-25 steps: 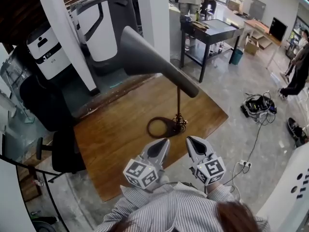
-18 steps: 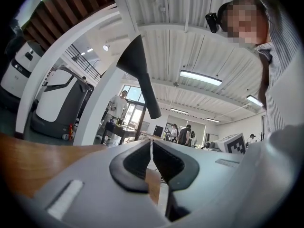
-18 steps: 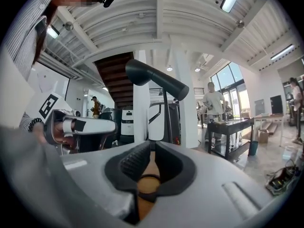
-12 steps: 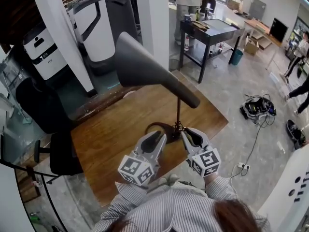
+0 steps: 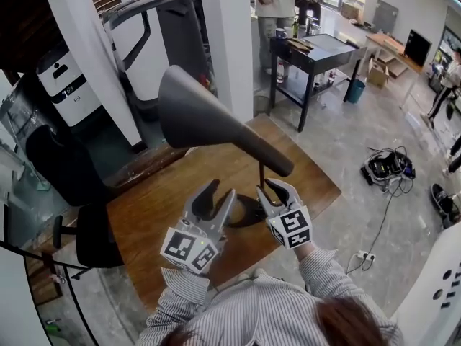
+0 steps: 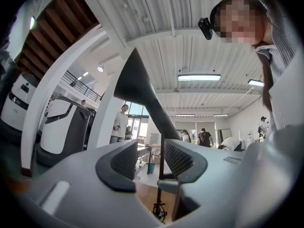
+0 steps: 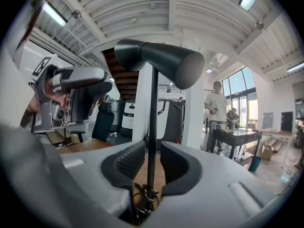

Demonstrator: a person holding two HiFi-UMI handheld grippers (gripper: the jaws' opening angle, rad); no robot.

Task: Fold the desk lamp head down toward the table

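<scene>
The desk lamp stands on the wooden table (image 5: 155,215). Its big dark grey cone head (image 5: 209,121) sits raised and tilted on a thin dark stem (image 5: 261,173) above a ring base (image 5: 243,215). My left gripper (image 5: 220,191) hovers just left of the stem with its jaws opening and nothing between them. In the left gripper view (image 6: 151,159) the stem (image 6: 161,156) shows beyond the gap. My right gripper (image 5: 272,187) is at the stem's lower part. In the right gripper view (image 7: 152,163) the stem (image 7: 152,113) runs up through the open gap, and the pads do not press it.
A white pillar (image 5: 227,42) rises behind the table, with white and black machines (image 5: 61,85) to its left. A black office chair (image 5: 72,179) stands at the table's left. A black side table (image 5: 320,49) and floor cables (image 5: 389,166) lie to the right. People stand farther back.
Both grippers have moved forward and up to the lamp stem. The left gripper's jaws have gone from shut to open. The lamp head has not tilted.
</scene>
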